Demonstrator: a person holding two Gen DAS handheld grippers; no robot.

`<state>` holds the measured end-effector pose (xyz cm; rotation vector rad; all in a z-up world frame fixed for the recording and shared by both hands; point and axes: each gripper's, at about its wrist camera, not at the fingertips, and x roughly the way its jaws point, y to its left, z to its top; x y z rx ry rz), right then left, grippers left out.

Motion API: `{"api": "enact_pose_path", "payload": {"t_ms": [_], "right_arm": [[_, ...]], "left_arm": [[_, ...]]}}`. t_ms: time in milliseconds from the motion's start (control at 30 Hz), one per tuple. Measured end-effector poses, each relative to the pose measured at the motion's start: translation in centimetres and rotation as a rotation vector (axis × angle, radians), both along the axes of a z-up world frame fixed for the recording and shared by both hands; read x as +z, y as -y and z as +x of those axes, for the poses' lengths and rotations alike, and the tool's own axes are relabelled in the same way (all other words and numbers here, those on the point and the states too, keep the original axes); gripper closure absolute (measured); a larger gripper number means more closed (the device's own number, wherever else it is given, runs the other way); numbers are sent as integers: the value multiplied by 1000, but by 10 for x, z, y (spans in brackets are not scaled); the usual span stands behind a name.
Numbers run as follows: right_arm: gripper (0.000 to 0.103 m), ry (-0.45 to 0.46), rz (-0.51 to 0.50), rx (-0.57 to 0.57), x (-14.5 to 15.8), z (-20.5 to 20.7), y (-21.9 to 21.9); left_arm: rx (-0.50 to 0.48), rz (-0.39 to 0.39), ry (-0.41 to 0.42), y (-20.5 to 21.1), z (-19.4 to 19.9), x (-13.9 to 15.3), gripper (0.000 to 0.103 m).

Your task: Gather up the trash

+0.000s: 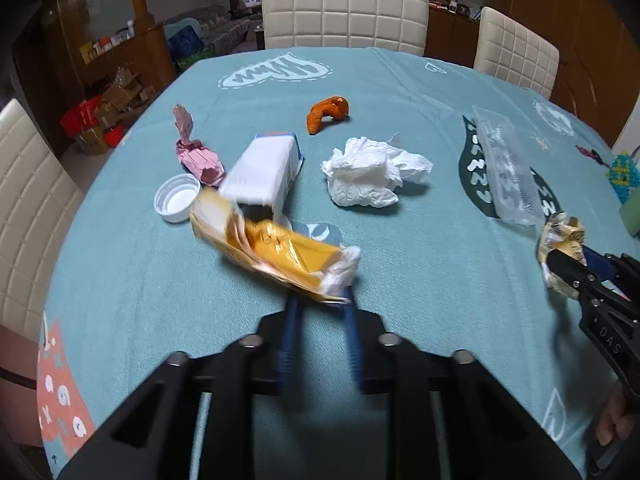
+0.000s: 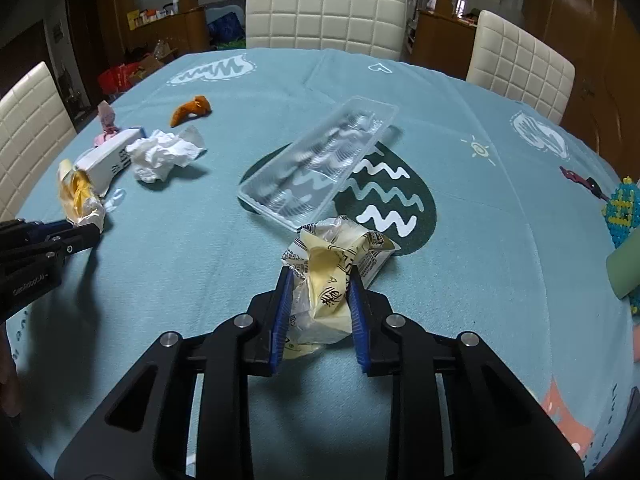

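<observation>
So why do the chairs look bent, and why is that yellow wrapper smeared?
Left wrist view: the fisheye lens bows the chairs and table edge; the yellow wrapper in the left gripper is motion-blurred, while the tissue stays sharp. Right wrist view: the same bowing and dark corners; the clear tray looks slightly blurred, and soft shadows fall under the grippers.

Home dining room, cloth-covered table (image 1: 400,80), padded cream chairs (image 2: 326,12), wooden cabinets (image 1: 452,32), sofa (image 1: 224,28) behind

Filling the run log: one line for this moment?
left gripper: shut on orange wrapper | right gripper: shut on pale yellow wrapper
</observation>
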<state>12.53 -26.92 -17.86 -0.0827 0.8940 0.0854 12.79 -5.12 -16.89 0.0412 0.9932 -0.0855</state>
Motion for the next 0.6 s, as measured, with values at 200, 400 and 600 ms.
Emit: {"api": "enact_pose_path", "payload": {"t_ms": [200,400,600], "right_arm": [[79,48,29,67,18,-16,-19],[79,52,10,115,29,-22,-48],[79,48,-3,171,34,-24,-85]], "left_arm": [[-23,-13,51,-3,-14,16,92],[-39,-31,101,-14,-28,36,94],[-9,-30,142,-44,-39,45,98]]}}
